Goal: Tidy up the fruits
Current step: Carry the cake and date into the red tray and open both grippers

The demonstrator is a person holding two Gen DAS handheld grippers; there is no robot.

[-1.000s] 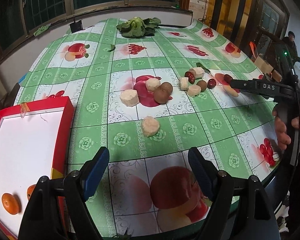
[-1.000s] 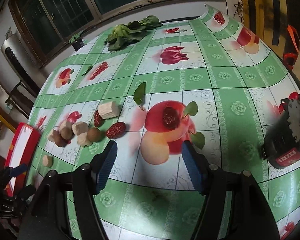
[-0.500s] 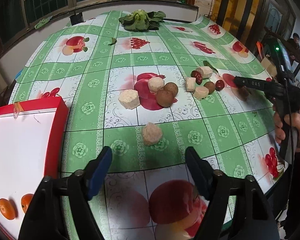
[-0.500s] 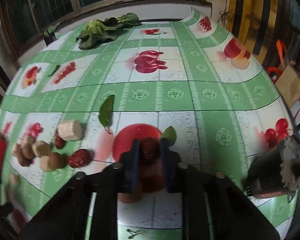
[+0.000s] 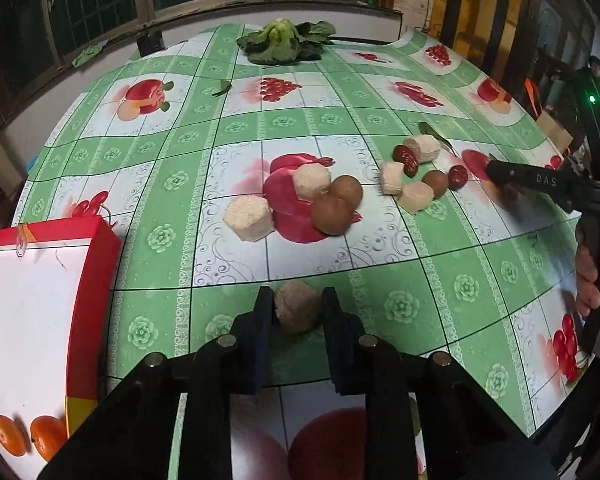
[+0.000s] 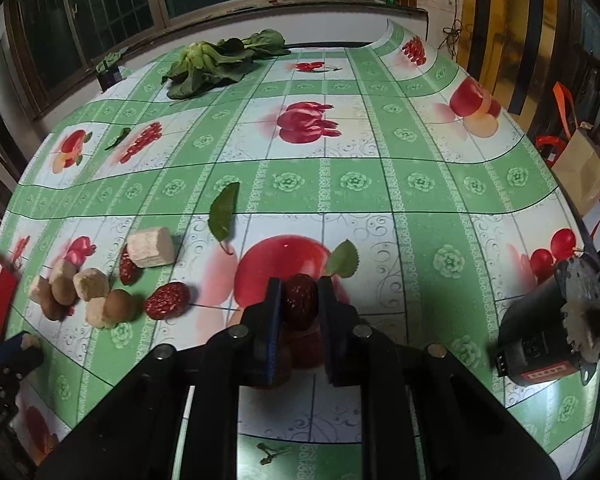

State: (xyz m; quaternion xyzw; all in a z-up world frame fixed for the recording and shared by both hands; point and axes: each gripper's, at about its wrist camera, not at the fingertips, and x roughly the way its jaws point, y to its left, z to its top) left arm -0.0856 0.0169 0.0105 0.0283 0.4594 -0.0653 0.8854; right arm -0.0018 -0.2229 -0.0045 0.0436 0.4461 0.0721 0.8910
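My left gripper is shut on a pale beige chunk on the table. My right gripper is shut on a red date just above the cloth; it also shows at the right of the left wrist view. A red box with a white floor holds two oranges at the left. More beige chunks, brown kiwis and red dates lie mid-table.
A leafy green vegetable lies at the far edge. Loose leaves lie on the fruit-print green cloth. A black motor-like device stands at the right edge. A person stands at the far right.
My left gripper moved forward and shut on the beige chunk. My right gripper stayed shut on the red date, which it closed on half a second earlier.
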